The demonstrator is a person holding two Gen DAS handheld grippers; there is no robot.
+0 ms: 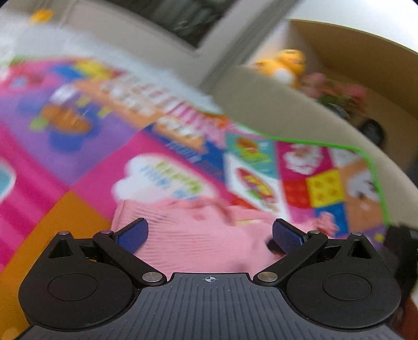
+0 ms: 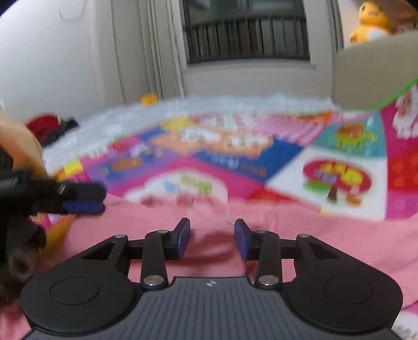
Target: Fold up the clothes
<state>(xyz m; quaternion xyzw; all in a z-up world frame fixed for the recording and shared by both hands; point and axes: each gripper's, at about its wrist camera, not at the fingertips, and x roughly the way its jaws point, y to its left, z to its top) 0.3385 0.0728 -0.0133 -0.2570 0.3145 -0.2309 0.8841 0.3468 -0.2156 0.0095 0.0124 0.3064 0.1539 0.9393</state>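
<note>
A pink ribbed garment lies spread on a colourful play mat. My left gripper hovers just over the garment's near part, open wide, with nothing between its blue pads. In the right wrist view the same pink garment fills the lower half of the frame. My right gripper stands open low above it, over a darker crease in the cloth. The left gripper shows at the left edge, above the garment's left border, held by a hand. Both views are motion-blurred.
The play mat has a green border. A white fluffy rug lies beyond it, then a wall with a window. A beige cushioned edge rises at the right, with a yellow plush duck. Red and black items sit at the far left.
</note>
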